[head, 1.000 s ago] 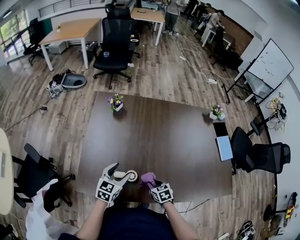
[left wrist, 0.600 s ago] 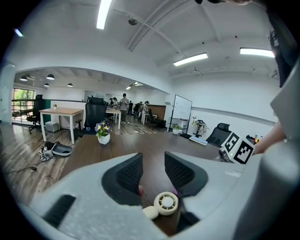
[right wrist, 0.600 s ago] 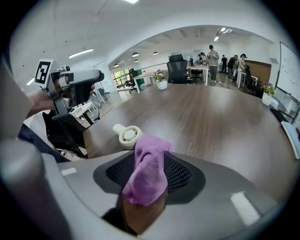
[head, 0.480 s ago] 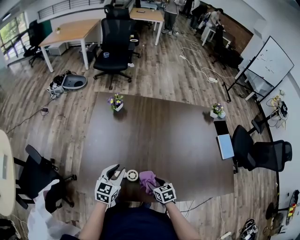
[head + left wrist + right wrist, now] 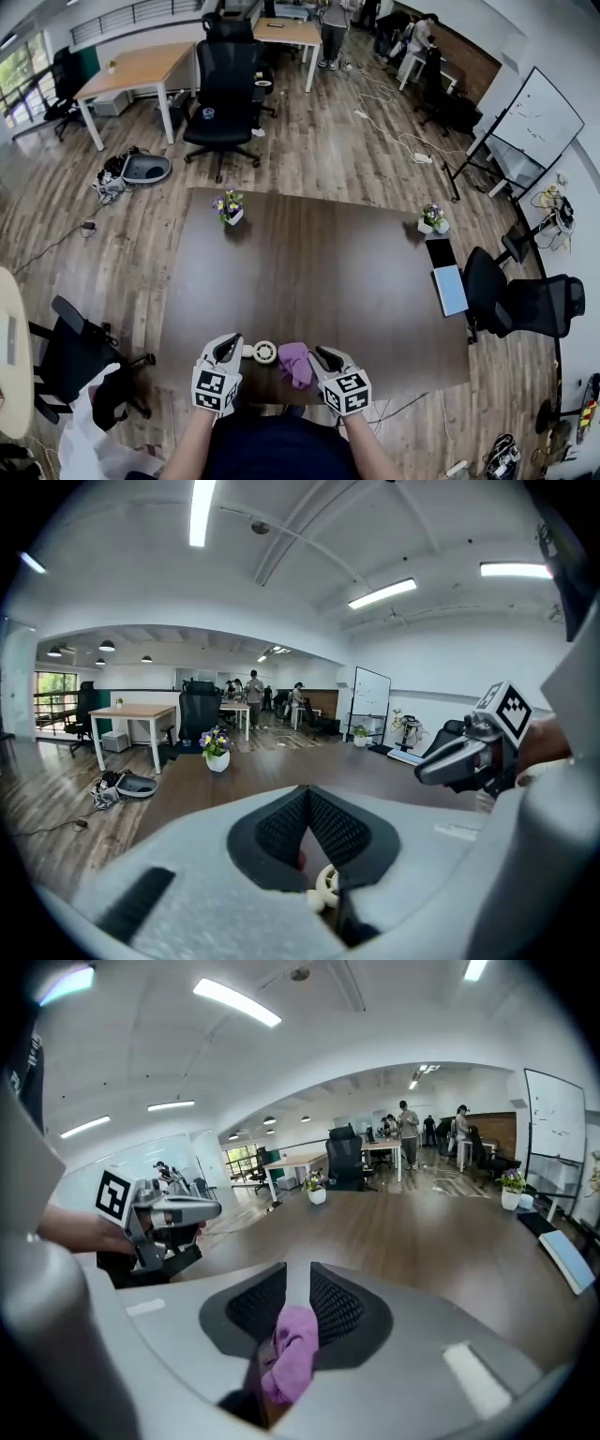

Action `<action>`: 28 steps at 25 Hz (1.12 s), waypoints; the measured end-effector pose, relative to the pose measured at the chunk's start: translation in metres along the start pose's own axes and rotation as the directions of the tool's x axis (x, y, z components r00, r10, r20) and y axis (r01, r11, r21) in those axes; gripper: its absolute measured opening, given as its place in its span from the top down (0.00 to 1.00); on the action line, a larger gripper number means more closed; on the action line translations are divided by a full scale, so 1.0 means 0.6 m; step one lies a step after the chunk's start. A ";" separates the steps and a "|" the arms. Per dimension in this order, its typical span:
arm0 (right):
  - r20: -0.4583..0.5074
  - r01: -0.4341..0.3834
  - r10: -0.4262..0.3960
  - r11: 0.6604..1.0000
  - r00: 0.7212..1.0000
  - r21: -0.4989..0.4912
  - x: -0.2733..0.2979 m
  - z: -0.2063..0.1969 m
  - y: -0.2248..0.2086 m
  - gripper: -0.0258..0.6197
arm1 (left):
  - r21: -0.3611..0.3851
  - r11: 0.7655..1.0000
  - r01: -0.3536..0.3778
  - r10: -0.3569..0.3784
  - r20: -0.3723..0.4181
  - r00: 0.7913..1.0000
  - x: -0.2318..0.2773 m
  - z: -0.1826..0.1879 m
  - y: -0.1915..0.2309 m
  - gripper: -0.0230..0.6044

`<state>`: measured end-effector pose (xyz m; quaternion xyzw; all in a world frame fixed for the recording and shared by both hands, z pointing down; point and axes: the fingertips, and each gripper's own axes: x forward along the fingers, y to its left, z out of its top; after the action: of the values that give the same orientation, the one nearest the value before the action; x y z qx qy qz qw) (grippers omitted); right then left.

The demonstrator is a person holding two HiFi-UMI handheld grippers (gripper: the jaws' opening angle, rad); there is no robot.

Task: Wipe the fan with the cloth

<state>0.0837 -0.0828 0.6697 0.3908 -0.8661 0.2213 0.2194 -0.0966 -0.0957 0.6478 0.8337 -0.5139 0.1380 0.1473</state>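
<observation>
— At lower centre, how's the fan [image 5: 263,352] lying?
— Long axis left-right on the table [image 5: 328,272], head rightward, handle by the left gripper [image 5: 232,343], jaws pressed together. The right gripper [image 5: 321,354], jaws just closing, pinches the cloth [image 5: 294,364]. Both pots [image 5: 234,216] hold flowers [image 5: 230,199].

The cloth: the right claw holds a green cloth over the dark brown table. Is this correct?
Almost. The cloth is purple, not green; the right gripper view shows it. The right claw, whose jaws have just been closing with the cloth between them, holds it over the dark brown table.
</observation>
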 end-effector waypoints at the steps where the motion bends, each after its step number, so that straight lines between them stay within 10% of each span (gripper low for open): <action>1: 0.026 -0.002 0.002 1.000 1.000 0.000 -0.007 0.015 0.003 0.83 | 0.001 1.000 0.003 -0.003 0.000 1.000 -0.001 0.001 -0.002 0.97; 8: 0.077 -0.023 0.031 0.993 0.997 -0.112 -0.018 0.053 0.031 0.94 | 0.003 0.999 0.033 -0.033 -0.023 0.999 0.002 -0.009 -0.004 0.97; 28: 0.141 0.009 -0.015 0.999 0.990 0.044 -0.037 0.033 -0.005 0.95 | -0.035 0.999 0.031 -0.032 -0.023 0.999 -0.010 -0.014 -0.004 0.97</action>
<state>0.0952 -0.0826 0.6418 0.4155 -0.8721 0.2104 0.1502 -0.0978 -0.0866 0.6530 0.8373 -0.5014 0.1367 0.1698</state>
